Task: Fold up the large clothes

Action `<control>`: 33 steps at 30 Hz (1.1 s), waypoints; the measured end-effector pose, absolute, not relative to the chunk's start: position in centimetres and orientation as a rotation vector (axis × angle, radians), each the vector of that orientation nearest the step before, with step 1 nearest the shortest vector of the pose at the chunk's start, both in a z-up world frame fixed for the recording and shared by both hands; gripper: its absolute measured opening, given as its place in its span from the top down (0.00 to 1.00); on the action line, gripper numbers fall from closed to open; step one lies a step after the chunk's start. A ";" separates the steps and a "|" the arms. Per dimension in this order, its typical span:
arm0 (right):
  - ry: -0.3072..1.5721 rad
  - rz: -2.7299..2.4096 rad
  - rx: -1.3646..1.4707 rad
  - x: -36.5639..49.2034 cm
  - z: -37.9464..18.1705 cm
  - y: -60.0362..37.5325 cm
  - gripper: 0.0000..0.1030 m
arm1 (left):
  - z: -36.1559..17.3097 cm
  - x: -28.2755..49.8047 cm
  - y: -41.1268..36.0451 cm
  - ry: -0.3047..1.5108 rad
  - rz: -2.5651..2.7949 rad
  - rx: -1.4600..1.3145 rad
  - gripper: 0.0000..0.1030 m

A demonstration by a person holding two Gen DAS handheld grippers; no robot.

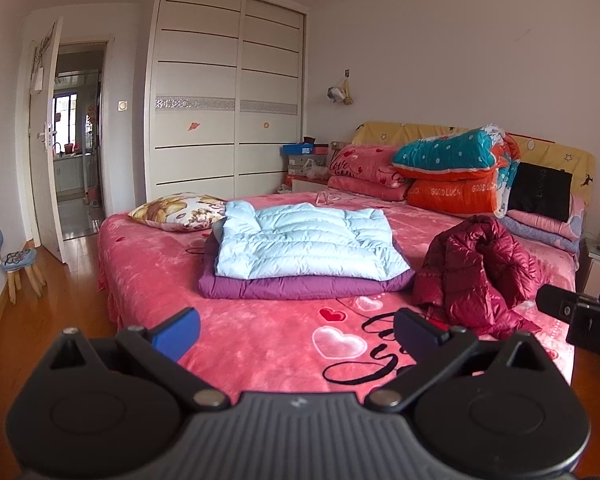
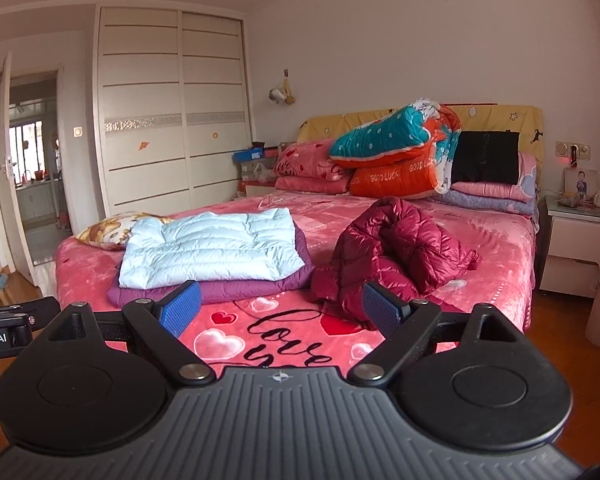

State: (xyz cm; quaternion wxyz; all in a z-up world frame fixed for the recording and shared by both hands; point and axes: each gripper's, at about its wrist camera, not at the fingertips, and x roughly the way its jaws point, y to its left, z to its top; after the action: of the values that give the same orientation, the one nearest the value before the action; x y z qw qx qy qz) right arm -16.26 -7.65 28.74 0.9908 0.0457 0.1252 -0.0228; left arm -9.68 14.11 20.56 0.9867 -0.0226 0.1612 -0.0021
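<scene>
A: How are the tongs sitting right now?

B: Both are hanging off the foot of the bed (image 2: 500, 232), jaws spread wide, nothing held. The left gripper (image 1: 296, 330) is facing the folded stack; the right gripper (image 2: 280, 306) is facing the gap between the stack and the heap.

A: And the thing to be folded?

B: The crumpled maroon down jacket (image 2: 396, 248) is lying in a heap on the pink spread, ahead and to the right of both tongs. It is sitting just beside the light blue jacket (image 2: 212, 248), which is lying flat on the purple garment (image 2: 236, 288), both looking already folded.

A: Which hand is nearer?

B: I'm judging the right one; its right finger is nearly lining up with the heap's near hem.

A: Long axis?

B: Too bunched to tell.
</scene>
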 end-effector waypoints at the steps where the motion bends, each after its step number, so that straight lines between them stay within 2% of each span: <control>1: 0.259 -0.046 0.086 -16.1 28.6 -7.6 0.00 | 20.4 -9.6 14.2 0.329 -0.002 -0.046 0.01; 33: 0.321 0.025 0.027 -13.3 25.8 -7.6 0.00 | 17.6 -8.0 14.5 0.432 0.034 -0.054 0.01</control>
State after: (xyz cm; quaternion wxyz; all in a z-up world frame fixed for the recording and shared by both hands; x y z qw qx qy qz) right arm -13.30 -7.62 25.76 0.9870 0.0134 0.1599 0.0125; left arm -7.99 14.50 17.56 0.9762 -0.0269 0.2144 0.0169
